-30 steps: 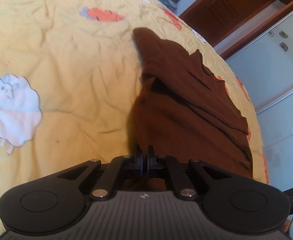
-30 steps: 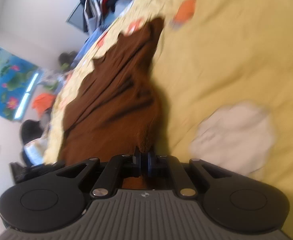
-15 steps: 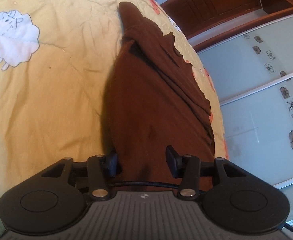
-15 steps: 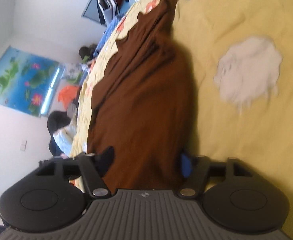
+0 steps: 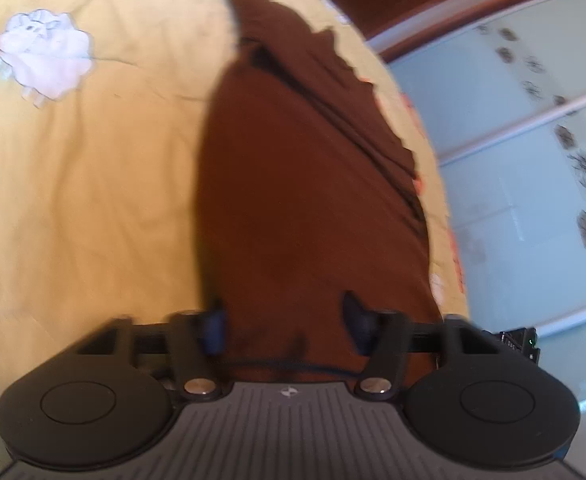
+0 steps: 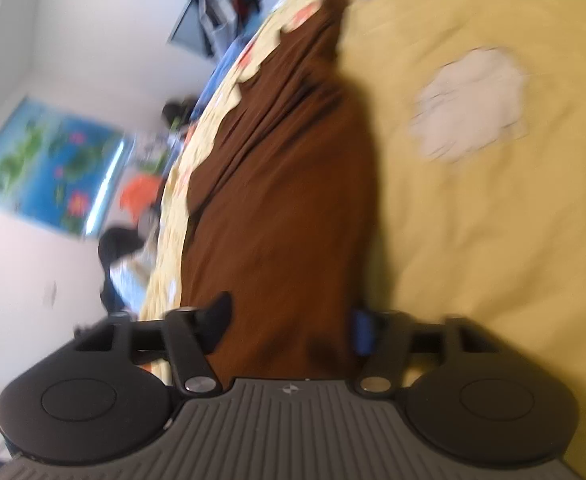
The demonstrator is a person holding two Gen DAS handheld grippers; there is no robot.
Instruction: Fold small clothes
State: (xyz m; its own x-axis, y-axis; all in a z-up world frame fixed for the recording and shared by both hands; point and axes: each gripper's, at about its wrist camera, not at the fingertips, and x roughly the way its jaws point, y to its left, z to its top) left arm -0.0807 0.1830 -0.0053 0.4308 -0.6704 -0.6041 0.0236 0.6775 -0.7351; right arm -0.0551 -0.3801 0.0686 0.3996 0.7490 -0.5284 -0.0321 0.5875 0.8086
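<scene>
We let go of the brown garment (image 5: 313,200) on the yellow bedsheet (image 5: 93,180), left tool (image 5: 285,324) and right tool (image 6: 289,328) both opening around it; a snagged pad could drag the fold apart.

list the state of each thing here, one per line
brown garment: folded over lengthwise, lying on the bed, not gripped
left tongs: opening, garment edge between the jaws, pads off it
right tongs: opening, garment edge between the jaws, pads off it
yellow bedsheet: spread out, lightly creased
</scene>
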